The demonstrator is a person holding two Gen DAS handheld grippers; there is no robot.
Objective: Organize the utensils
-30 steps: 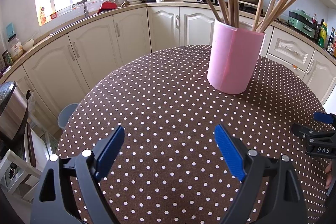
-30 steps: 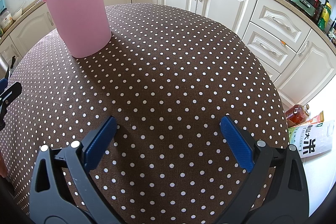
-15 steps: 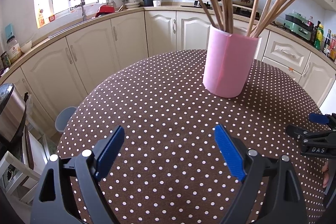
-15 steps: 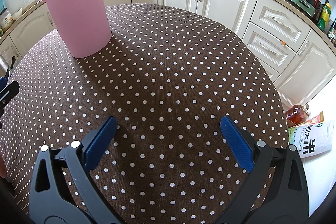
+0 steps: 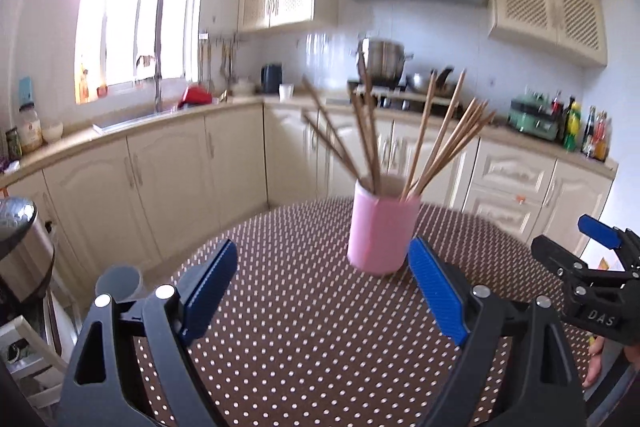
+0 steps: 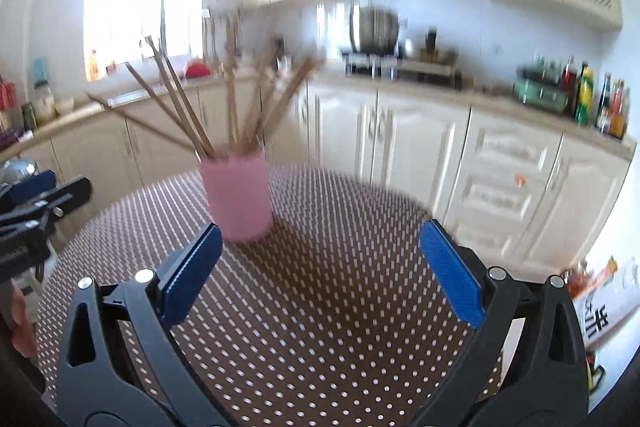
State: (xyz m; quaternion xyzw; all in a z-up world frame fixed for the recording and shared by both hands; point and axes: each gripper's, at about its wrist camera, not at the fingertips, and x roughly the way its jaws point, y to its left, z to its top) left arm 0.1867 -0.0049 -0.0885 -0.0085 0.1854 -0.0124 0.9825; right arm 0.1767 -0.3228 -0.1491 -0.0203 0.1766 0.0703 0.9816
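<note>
Standing upright on the dotted tablecloth (image 5: 304, 327), the pink holder (image 5: 382, 231) of wooden chopsticks (image 5: 436, 143) sat ahead of the left gripper (image 5: 324, 291) and right gripper (image 6: 320, 267), both with jaws spread wide and empty.

Both tongs (image 5: 322, 291) (image 6: 320, 269) higher, tilted up.

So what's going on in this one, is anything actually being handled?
Not at this moment. A person holds a gripper in each hand over the polka-dot table. The left gripper and the right gripper are both open, with nothing between the jaws. The only utensils in view are wooden chopsticks standing fanned out in a pink cup on the table, ahead of both grippers and untouched. Both views are motion-blurred.
</note>
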